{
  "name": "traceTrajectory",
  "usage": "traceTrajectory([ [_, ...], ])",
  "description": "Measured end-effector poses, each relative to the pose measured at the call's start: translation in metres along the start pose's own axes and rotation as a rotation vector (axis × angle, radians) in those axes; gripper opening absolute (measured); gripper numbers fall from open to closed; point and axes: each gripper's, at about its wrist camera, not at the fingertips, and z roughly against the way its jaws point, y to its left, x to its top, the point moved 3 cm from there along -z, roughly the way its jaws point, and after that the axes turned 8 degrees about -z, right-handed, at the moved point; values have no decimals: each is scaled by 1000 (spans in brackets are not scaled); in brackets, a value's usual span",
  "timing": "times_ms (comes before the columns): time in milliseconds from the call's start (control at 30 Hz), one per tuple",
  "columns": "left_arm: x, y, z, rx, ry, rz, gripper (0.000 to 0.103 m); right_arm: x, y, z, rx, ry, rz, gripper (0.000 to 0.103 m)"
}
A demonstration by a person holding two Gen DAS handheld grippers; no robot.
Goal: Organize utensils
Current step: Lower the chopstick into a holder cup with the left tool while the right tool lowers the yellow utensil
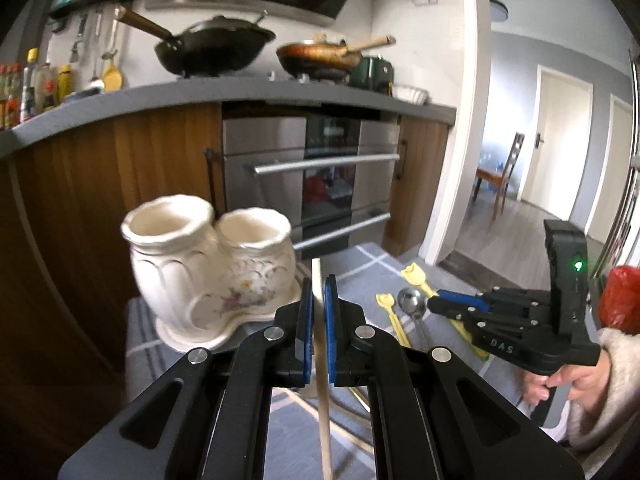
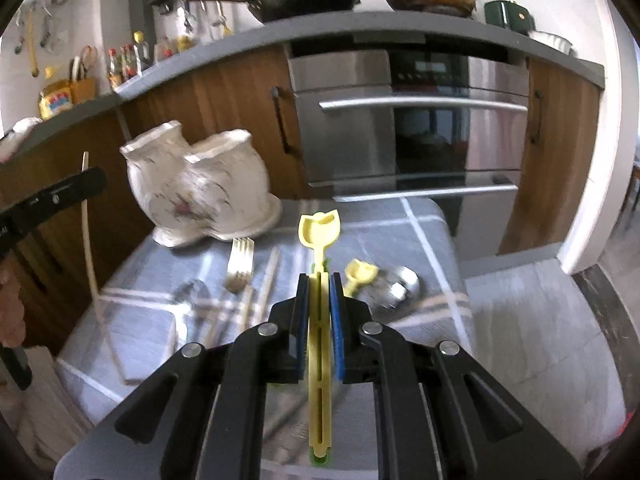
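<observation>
My left gripper point(image 1: 319, 294) is shut on a pale chopstick point(image 1: 323, 392), held above the cloth just right of a white ceramic two-pot holder point(image 1: 208, 272). To the right, my right gripper point(image 1: 434, 304) is shut on a yellow tulip-ended utensil point(image 1: 414, 274). In the right wrist view, the right gripper point(image 2: 319, 280) clamps that yellow utensil point(image 2: 320, 232) by its stem, pointing toward the holder point(image 2: 200, 196). The left gripper point(image 2: 86, 188) and its chopstick point(image 2: 89, 240) show at the left edge. A second yellow utensil point(image 2: 360, 274), a fork point(image 2: 240, 264), loose chopsticks point(image 2: 268, 280), and a metal ladle point(image 2: 396, 288) lie on the cloth.
A grey checked cloth point(image 2: 440, 240) covers the small table, whose edges drop off left and right. Behind stand wooden cabinets, a steel oven point(image 2: 420, 128) and a counter with a wok point(image 1: 216, 46) and a pan. A person's hand point(image 1: 568, 380) grips the right tool.
</observation>
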Motion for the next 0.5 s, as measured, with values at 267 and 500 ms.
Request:
traceTrajectory([
  [267, 44, 28, 45, 89, -148, 0, 6, 50, 40, -2, 94, -79, -2, 10],
  [500, 101, 68, 50, 181, -229, 5, 6, 108, 87, -21, 183, -175, 6, 10],
])
